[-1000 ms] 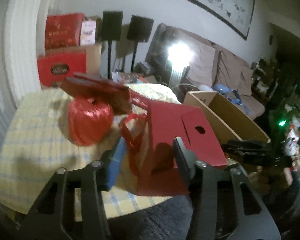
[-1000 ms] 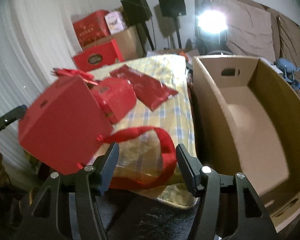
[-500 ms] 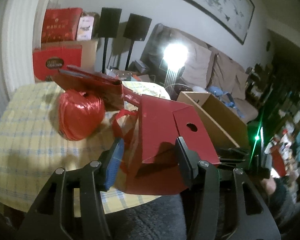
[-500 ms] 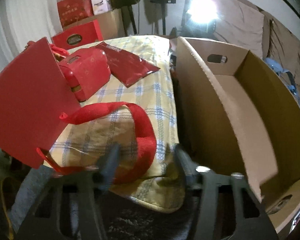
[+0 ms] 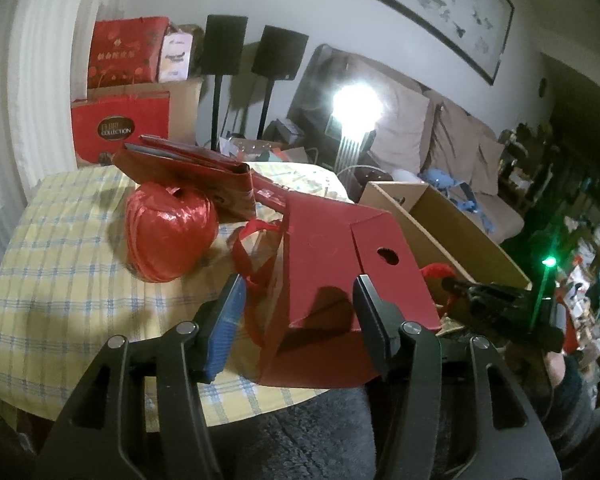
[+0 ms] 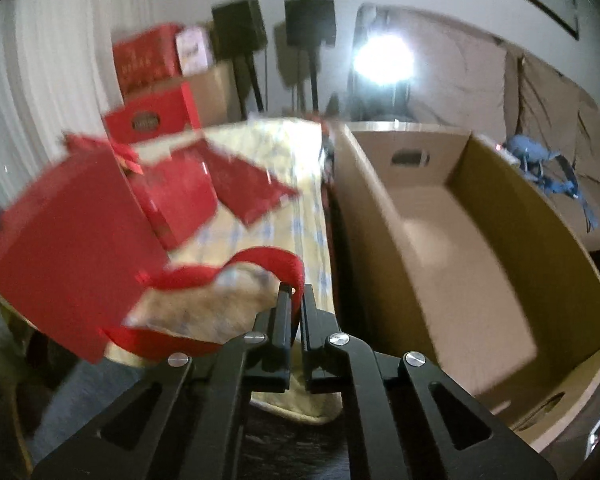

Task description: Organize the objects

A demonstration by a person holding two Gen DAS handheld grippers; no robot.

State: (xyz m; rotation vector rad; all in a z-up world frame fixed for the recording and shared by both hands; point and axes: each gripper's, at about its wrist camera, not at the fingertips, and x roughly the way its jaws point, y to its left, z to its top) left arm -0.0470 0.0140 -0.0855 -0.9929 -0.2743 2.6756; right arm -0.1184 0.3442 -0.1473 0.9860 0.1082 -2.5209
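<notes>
A red gift box [image 5: 340,256] with a red ribbon handle [image 6: 268,258] leans tilted at the near edge of the table [image 5: 60,260]. My left gripper [image 5: 299,282] is open; the box's near corner lies between its fingers, and a gap shows beside the blue pad [image 5: 224,320]. My right gripper [image 6: 294,292] is shut on the ribbon handle, just right of the box [image 6: 68,248]. From the left wrist, the right gripper [image 5: 450,282] shows at the box's right with the ribbon [image 5: 436,270] in it.
A ball of red twine [image 5: 168,236], a flat red case [image 5: 188,168] and a flat red packet [image 6: 252,184] lie on the yellow checked cloth. An open cardboard carton [image 6: 364,208] stands right of the table. Red cartons, speakers and a sofa stand behind.
The right gripper's jaws, open around the ribbon loop before, have closed on it and lifted it slightly. The left gripper and the box have barely shifted.
</notes>
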